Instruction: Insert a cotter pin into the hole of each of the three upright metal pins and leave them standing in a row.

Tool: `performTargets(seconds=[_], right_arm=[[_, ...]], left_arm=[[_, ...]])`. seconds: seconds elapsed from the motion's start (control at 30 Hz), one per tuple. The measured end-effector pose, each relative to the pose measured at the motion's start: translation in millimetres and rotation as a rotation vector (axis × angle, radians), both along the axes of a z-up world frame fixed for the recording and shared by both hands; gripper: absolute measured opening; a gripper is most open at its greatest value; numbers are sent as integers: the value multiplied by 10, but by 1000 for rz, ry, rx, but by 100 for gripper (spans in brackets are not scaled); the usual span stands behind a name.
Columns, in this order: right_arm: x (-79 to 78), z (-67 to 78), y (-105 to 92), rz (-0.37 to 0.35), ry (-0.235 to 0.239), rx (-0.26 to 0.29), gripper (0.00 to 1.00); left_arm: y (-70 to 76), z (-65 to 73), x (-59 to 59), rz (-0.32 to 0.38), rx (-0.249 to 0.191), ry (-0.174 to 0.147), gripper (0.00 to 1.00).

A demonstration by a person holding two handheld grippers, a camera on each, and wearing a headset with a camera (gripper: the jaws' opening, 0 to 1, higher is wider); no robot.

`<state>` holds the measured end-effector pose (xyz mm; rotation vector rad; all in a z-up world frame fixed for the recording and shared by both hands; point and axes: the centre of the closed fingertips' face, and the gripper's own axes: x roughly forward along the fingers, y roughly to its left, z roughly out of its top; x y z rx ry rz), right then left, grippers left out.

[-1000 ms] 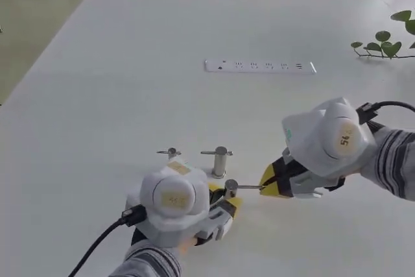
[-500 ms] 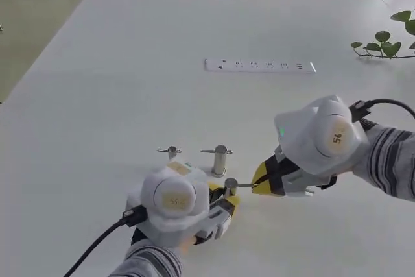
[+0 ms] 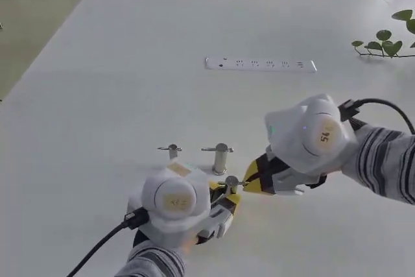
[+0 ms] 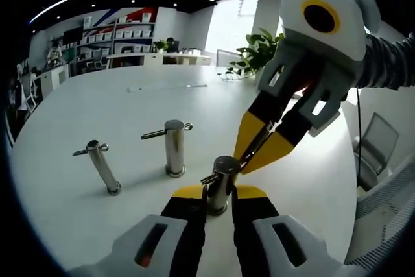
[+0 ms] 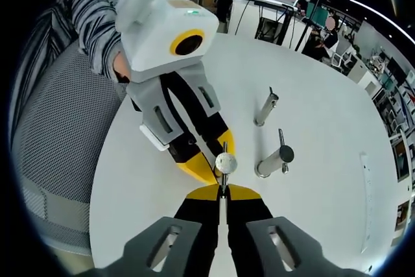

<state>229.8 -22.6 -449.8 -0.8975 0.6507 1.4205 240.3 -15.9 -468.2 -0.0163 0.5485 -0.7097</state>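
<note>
Left tool (image 4: 219, 194) is clamped around the lower shaft of the nearest metal pin (image 4: 222, 172), which is held upright on the white surface (image 4: 71, 205). At its right, the right tool (image 4: 243, 160) is set against the pin's head, jaws pinched on a thin cotter pin (image 5: 222, 183); a short stub is seen at the head's far side. Just beyond the left tool's tips, to their left, a second metal pin (image 4: 174, 150) and a third metal pin (image 4: 104, 168) are stood, each crossed near the top by inserted cotter pins (image 4: 154, 134).
</note>
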Motion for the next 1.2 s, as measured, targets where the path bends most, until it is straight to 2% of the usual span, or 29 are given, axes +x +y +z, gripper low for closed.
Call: performTargets(seconds=[0.33, 0.47, 0.77, 1.2], right_arm=[[7, 28, 57, -15, -9, 30, 0], [30, 101, 35, -57, 7, 62, 6], [12, 150, -65, -88, 29, 69, 1], [-2, 131, -4, -88, 37, 74, 0]], left_arm=[[-4, 5, 6, 5, -2, -5, 11], [-4, 6, 7, 4, 1, -7, 11], [-6, 3, 5, 11, -3, -3, 11], [-8, -4, 0, 13, -10, 5, 11]])
